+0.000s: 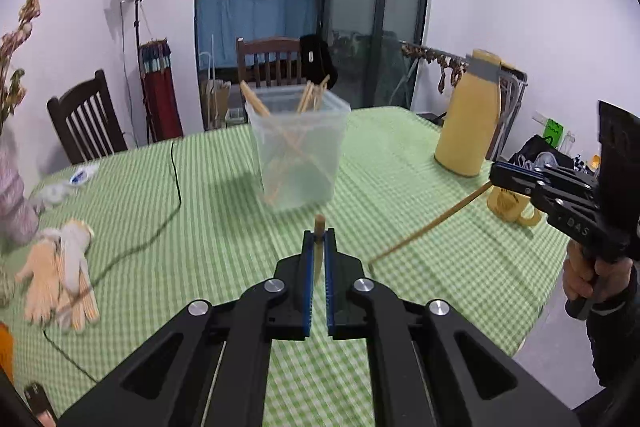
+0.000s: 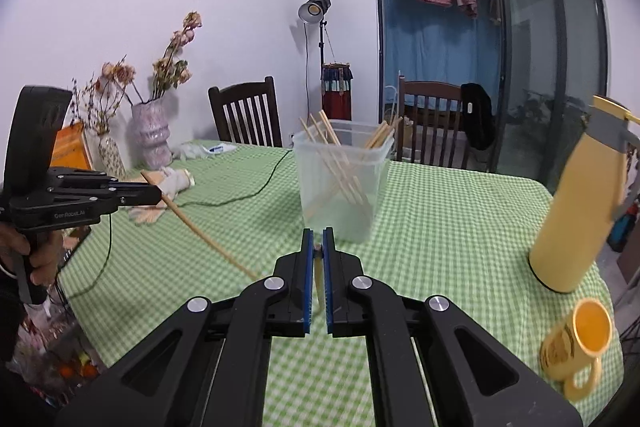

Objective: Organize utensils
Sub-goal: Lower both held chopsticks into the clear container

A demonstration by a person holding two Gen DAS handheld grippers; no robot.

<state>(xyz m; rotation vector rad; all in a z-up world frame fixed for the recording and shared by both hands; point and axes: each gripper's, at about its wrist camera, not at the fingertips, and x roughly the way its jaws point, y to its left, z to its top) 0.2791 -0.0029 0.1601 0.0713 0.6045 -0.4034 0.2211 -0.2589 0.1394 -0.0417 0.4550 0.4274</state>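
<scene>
A clear plastic container (image 1: 298, 147) with several wooden chopsticks leaning inside stands on the green checked tablecloth (image 1: 208, 187); it also shows in the right wrist view (image 2: 340, 179). My left gripper (image 1: 319, 233) is shut on a wooden chopstick (image 1: 319, 247), held above the table short of the container. It shows from the side in the right wrist view (image 2: 154, 195) with its chopstick (image 2: 204, 231) slanting down. My right gripper (image 2: 318, 233) is shut on another chopstick (image 2: 319, 275). It shows in the left wrist view (image 1: 496, 177) with its chopstick (image 1: 428, 227) slanting down.
A yellow flask (image 2: 580, 195) and a yellow mug (image 2: 576, 343) stand at the right. A work glove (image 1: 60, 267) and a black cable (image 1: 160, 227) lie at the left. Vases with dried flowers (image 2: 148, 135) and wooden chairs (image 2: 244, 115) stand at the far side.
</scene>
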